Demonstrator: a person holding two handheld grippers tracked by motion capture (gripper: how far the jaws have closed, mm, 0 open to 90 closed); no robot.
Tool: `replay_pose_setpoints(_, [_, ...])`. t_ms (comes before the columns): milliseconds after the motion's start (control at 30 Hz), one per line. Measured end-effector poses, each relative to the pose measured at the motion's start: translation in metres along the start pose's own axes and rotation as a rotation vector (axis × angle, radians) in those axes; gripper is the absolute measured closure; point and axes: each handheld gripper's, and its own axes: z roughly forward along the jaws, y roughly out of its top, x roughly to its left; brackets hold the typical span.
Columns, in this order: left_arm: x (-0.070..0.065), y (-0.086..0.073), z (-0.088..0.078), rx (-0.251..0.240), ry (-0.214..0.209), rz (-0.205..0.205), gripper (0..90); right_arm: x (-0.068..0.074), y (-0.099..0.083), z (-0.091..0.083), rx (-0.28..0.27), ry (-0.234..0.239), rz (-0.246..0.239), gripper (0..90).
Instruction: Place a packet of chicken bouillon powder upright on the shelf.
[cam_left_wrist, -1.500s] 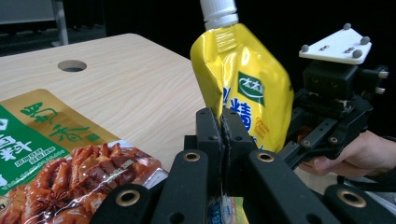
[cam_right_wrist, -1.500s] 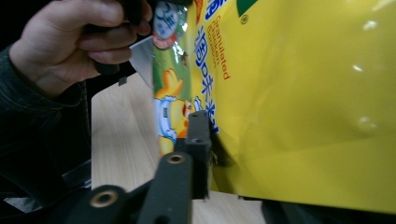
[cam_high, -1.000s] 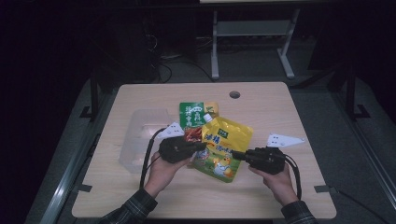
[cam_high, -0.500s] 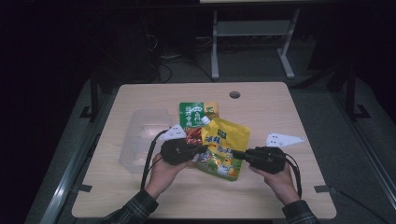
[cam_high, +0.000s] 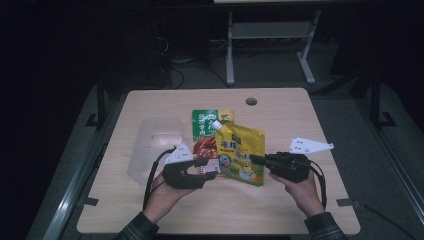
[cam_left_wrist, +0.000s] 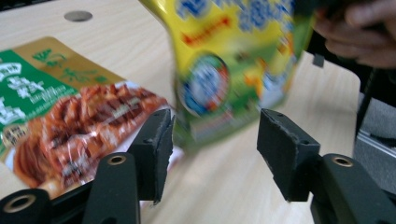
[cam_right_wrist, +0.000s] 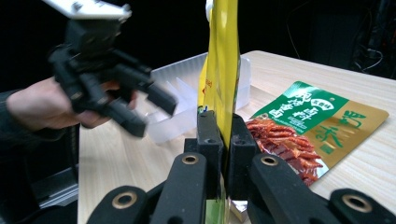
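**Yellow pouch: right side pinched, left side let go**

My right gripper (cam_right_wrist: 223, 140) has its jaws clamped tight on the edge of the yellow spouted pouch (cam_high: 240, 152), holding it up on edge over the table (cam_high: 280, 210). My left gripper (cam_left_wrist: 212, 149) has just been opening its jaws, so now they stand apart with the pouch's lower edge hanging in the gap, pads not pressing it. A second ago the left jaws were pinched on that pouch. The green-and-red snack bag (cam_high: 205, 131) lies flat behind it, same spot as before
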Motion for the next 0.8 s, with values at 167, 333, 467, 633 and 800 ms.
replay_pose_setpoints(167, [-0.011,-0.017,-0.004,0.035,-0.004,0.008,35.9,0.002,0.004,0.008,-0.002,-0.01,0.0,87.1])
replay_pose_setpoints(333, [-0.021,-0.035,-0.009,0.059,-0.016,0.015,31.0,0.006,0.014,0.024,-0.006,-0.006,-0.013,87.2])
replay_pose_setpoints(467, [-0.03,-0.044,-0.012,0.057,-0.013,0.032,26.5,0.009,0.021,0.039,-0.008,0.009,-0.017,87.2])
replay_pose_setpoints(633, [-0.035,-0.053,-0.015,0.069,-0.008,0.03,21.7,0.015,0.033,0.063,-0.004,0.024,-0.033,87.2])
replay_pose_setpoints(800, [-0.036,-0.061,-0.019,0.076,-0.008,0.033,20.0,0.021,0.043,0.083,-0.008,0.043,-0.045,87.2])
